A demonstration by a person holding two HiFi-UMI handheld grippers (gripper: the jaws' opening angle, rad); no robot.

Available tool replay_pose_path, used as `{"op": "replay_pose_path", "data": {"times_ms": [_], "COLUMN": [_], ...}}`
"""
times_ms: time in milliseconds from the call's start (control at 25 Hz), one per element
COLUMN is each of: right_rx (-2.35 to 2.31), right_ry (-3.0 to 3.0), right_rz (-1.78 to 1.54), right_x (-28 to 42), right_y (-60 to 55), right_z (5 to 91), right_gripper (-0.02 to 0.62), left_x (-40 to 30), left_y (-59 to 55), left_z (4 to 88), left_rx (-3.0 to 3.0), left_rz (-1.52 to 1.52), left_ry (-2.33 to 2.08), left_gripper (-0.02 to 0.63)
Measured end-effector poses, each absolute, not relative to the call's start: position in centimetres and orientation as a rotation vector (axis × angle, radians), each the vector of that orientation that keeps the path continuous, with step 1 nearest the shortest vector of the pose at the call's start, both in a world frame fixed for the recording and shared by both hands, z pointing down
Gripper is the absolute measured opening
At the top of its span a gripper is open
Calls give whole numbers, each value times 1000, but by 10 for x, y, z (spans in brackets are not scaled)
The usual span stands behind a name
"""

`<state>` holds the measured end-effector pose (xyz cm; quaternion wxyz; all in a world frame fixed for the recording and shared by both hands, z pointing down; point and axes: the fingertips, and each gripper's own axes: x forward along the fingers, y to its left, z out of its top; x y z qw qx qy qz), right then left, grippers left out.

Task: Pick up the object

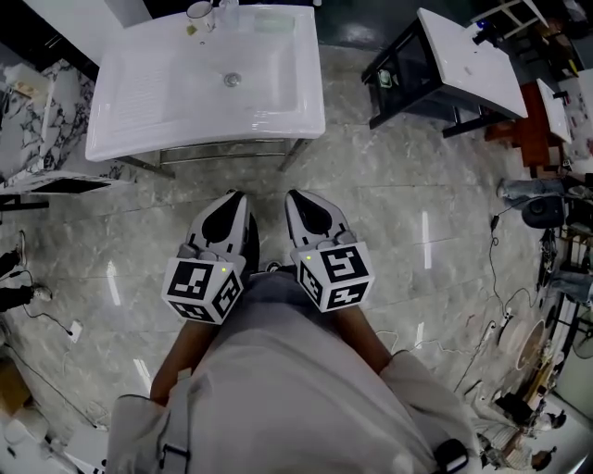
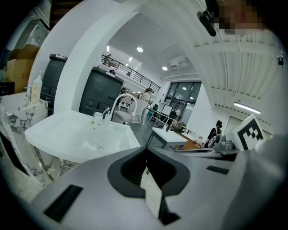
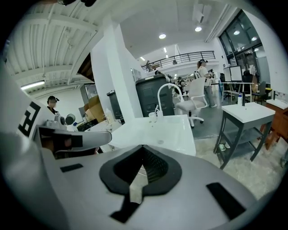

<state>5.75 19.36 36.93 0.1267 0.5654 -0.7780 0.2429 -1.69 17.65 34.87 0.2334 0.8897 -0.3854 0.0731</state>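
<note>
The left gripper (image 1: 232, 199) and the right gripper (image 1: 298, 197) are both pressed together, empty, near the white sink (image 1: 157, 93); perhaps a cup (image 1: 199, 12) stands at its back edge.

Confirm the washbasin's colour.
The washbasin is plain white, best seen in the head view.

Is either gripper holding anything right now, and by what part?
Nothing is held: the left gripper and right gripper are both shut and empty, short of the sink.

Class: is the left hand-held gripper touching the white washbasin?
Apart. The head view shows bare marble floor between the left hand-held gripper and the washbasin rim.
</note>
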Motion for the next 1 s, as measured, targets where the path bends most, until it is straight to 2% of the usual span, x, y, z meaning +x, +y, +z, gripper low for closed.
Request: {"op": "replay_pose_path", "data": {"times_ms": [1000], "right_rx": [1692], "right_ry": [-2216], "right_rz": [715], "right_x": [25], "right_y": [26], "right_z": [360], "right_gripper": [9], "left_x": [-45], "left_y": [8], "left_z": [343], "left_rx": [2485], "left_rz": [206], "left_ry": [-911], "left_gripper": [0]}}
